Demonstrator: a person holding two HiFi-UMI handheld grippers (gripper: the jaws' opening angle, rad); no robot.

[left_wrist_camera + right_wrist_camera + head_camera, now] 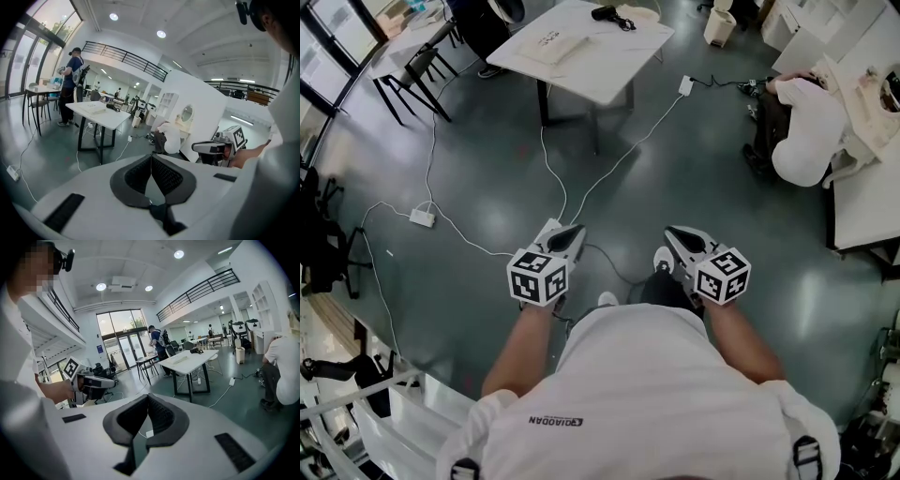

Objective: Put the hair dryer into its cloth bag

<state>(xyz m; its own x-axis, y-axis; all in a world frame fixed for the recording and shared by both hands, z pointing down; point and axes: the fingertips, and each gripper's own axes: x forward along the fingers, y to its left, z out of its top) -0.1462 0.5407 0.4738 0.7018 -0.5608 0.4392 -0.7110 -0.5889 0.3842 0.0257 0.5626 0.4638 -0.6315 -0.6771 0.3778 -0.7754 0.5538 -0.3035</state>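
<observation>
The black hair dryer [606, 13] lies at the far end of a white table [609, 66] across the room. A pale cloth bag [554, 47] lies flat nearer the table's middle. I hold both grippers in the air in front of my body, far from the table. My left gripper [577, 229] and right gripper [669, 232] are both shut with nothing in them. In the left gripper view the jaws [151, 157] meet, and the table [99, 114] stands far off at the left. From the right gripper [148, 397] the table [187, 362] with the hair dryer [197, 351] shows far ahead.
White cables run over the grey floor from a power strip [422, 217] and an adapter [685, 86] towards my feet. A person in white [807, 131] crouches at the right by another white table [862, 202]. Black chairs [412, 80] stand at the far left. A person [73, 84] stands beyond the table.
</observation>
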